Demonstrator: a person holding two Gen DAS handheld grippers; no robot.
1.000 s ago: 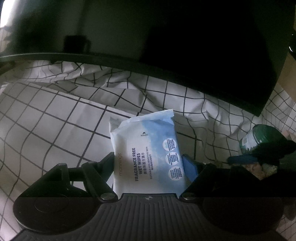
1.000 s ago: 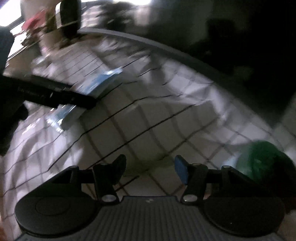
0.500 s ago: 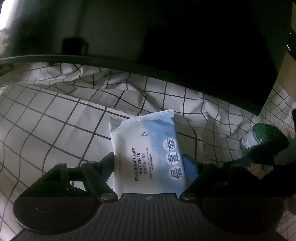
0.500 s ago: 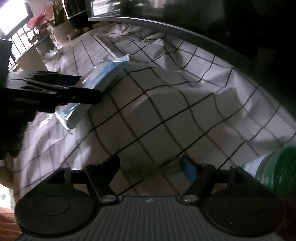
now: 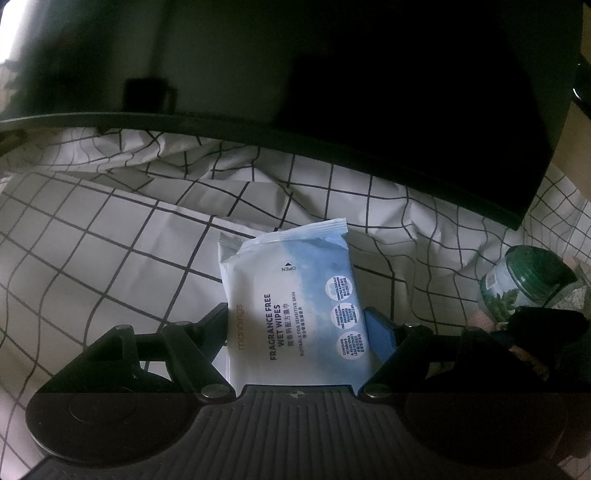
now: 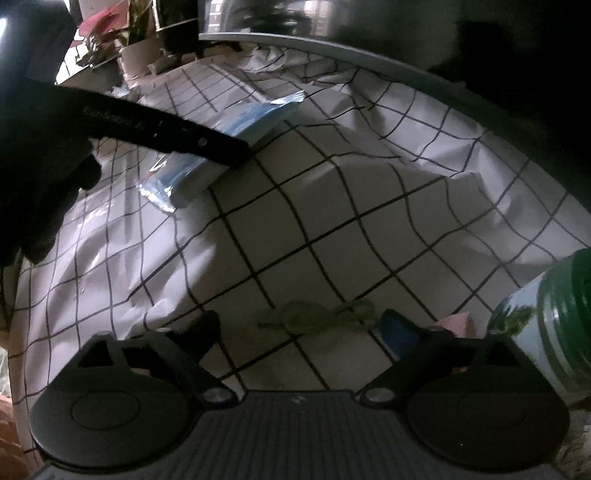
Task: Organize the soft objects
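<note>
Right wrist view shows the right gripper [image 6: 301, 326], jaws opening wide, straddling a knotted pale-green cord [image 6: 317, 314] lying crosswise between them on the checked white sheet [image 6: 332, 206], while the left gripper [image 5: 295, 325] clamps the blue-white wet-wipes pack [image 5: 295, 295].

A white cloth with a black grid [image 6: 332, 229] covers the surface, rumpled into folds toward its far side. Beyond it runs a dark, glossy panel with a pale rim [image 6: 369, 55], mostly in shadow. At the far left, daylight falls on a potted plant with red leaves [image 6: 99, 29] beside a white pot [image 6: 138, 55]. The room is otherwise dim; a tan wall patch [image 5: 576, 147] shows at the right.
</note>
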